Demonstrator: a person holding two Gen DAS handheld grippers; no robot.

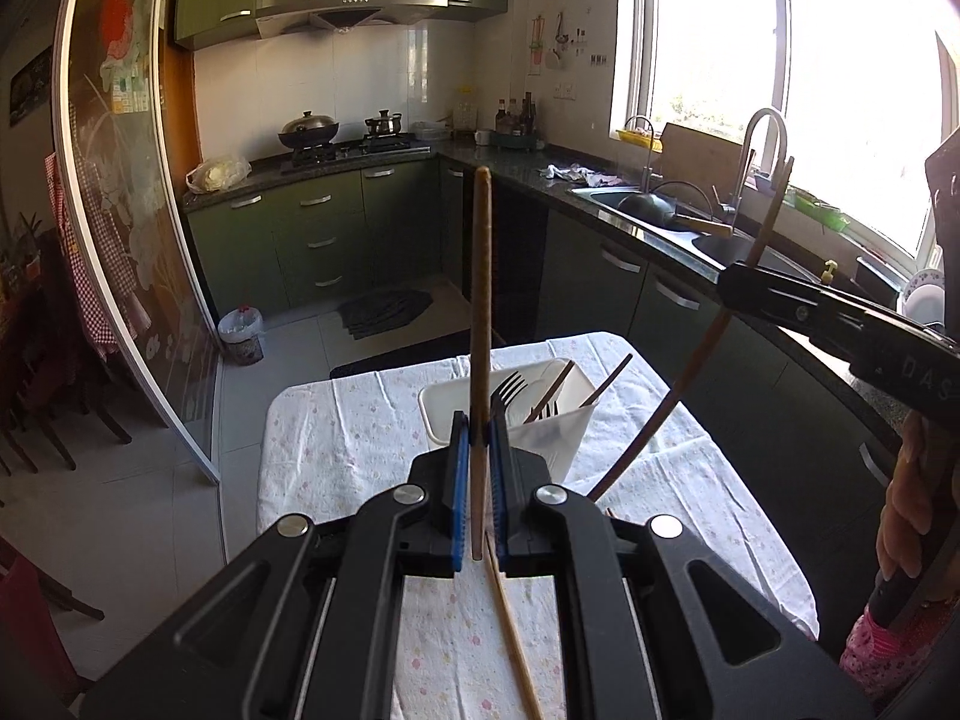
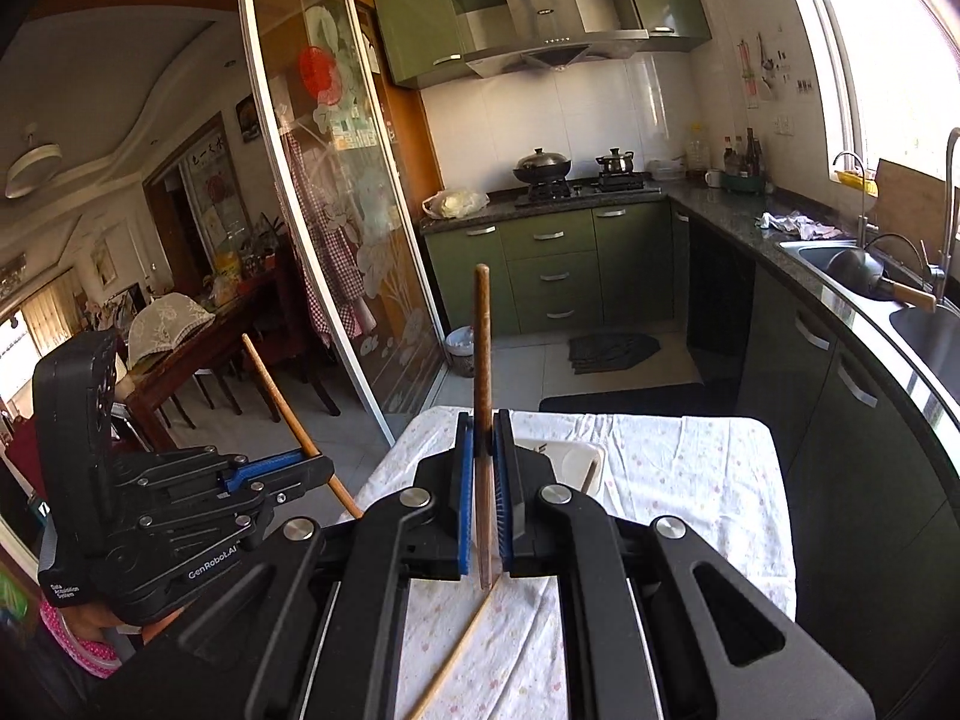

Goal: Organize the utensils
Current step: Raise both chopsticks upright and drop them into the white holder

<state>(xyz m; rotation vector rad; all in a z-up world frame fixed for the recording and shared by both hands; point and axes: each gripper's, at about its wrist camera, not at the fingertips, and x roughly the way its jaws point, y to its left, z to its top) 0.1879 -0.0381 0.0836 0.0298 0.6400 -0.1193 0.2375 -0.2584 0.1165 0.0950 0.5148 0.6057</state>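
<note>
Both grippers, left and right, clamped on upright chopsticks near the white holder; thin grip probably risks pivoting, missing the opening.

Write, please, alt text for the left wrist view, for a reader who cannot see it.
The left gripper is shut on a wooden chopstick that stands upright, above a table with a floral cloth. Behind it a white utensil holder contains a fork and more chopsticks. At right, the right gripper holds a second chopstick, tilted.
</note>
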